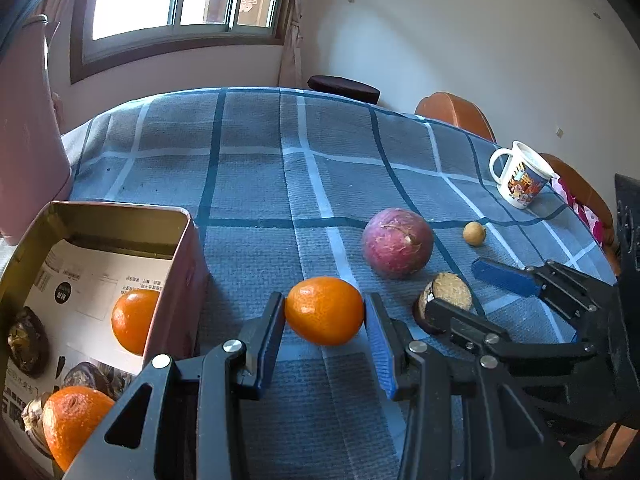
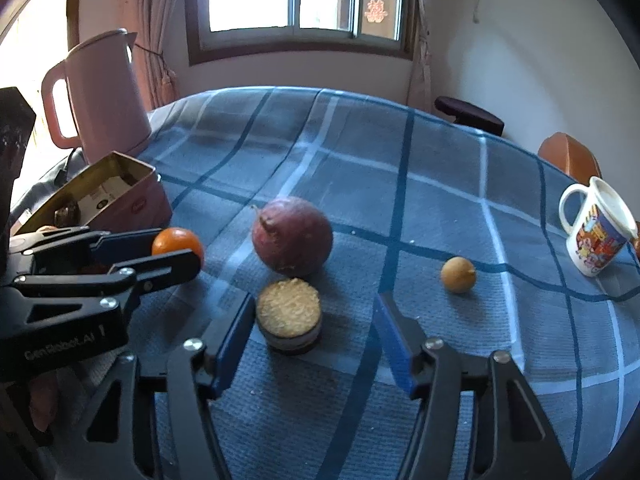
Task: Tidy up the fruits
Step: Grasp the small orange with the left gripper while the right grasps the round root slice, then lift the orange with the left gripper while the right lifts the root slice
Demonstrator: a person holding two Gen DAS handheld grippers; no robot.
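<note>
My left gripper (image 1: 324, 314) is shut on a mandarin (image 1: 325, 310), held just above the blue checked cloth beside the open tin (image 1: 120, 210); the right wrist view shows the same mandarin (image 2: 178, 242) in that gripper (image 2: 178, 250). The tin holds two more mandarins (image 1: 134, 320) and dark fruits. My right gripper (image 2: 316, 336) stands open around a dark-skinned fruit with a rough tan top (image 2: 289, 316): the left pad is close to it and the right pad is well clear. A purple passion fruit (image 2: 292, 236) lies just behind, and a small tan fruit (image 2: 458, 274) lies to the right.
A pink kettle (image 2: 108, 92) stands behind the tin (image 2: 140, 204) at the table's far left. A printed mug (image 2: 596, 228) sits near the right edge. Orange chair backs (image 1: 456, 112) and a dark stool (image 1: 344, 88) ring the table's far side.
</note>
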